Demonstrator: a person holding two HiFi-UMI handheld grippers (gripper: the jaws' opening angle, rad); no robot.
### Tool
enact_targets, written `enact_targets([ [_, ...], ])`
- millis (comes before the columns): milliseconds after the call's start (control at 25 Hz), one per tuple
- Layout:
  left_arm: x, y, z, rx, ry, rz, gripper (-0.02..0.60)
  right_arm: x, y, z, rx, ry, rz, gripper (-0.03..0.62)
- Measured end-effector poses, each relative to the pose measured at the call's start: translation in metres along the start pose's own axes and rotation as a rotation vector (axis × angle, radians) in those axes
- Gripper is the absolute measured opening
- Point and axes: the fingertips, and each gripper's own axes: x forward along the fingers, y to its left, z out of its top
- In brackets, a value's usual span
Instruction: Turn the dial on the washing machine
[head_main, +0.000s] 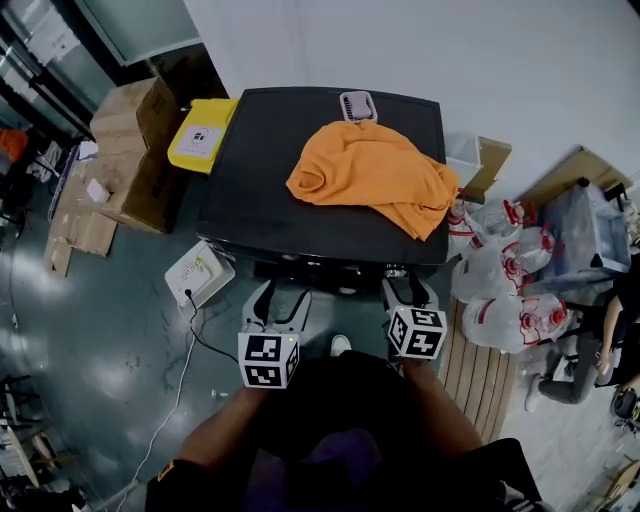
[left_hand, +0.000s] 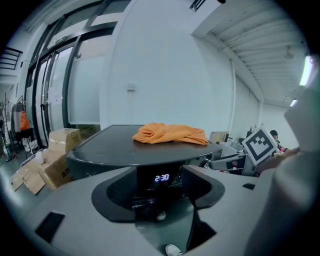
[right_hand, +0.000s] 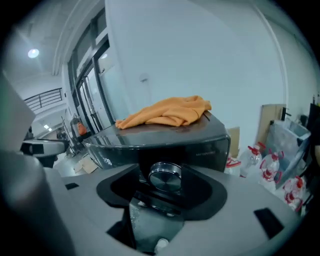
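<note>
Two tools up at the washer front.

Right tool: jaws wide, dial between them at the tips. The pads look seated on its rim, so I read this as a grip, though contact on the left pad is not crisp. Left tool: jaws apart, nothing between them, display straight ahead reading 2:30.

Risks from here:
- Dial face and rim look like smooth metal. A light squeeze would likely let the pads skate round it and the setting would not change.
- If the roll is not centred on the dial axis, one pad would lift and the jaws would walk off the rim.
- Too big a twist overshoots the programme. Display is the check.
- Left tool is idle close to the panel and could nudge a control.
- Orange cloth lies above and beyond the right tool, one corner near the front edge. Shaking might slide it over the panel.
</note>
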Motion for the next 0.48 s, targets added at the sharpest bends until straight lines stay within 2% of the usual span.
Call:
enact_targets([
  [200, -0.009, 0.001, 0.016, 0.007, -0.041, 0.01, 0.288, -0.021, 0.035, 0.027, -0.175, -0.066, 0.034, 0.273],
  [480, -0.033, -0.002, 0.053, 0.016, -0.128, 0.008, 0.288, -0.053, 0.093, 0.068, -0.308, -0.153, 0.127, 0.262],
])
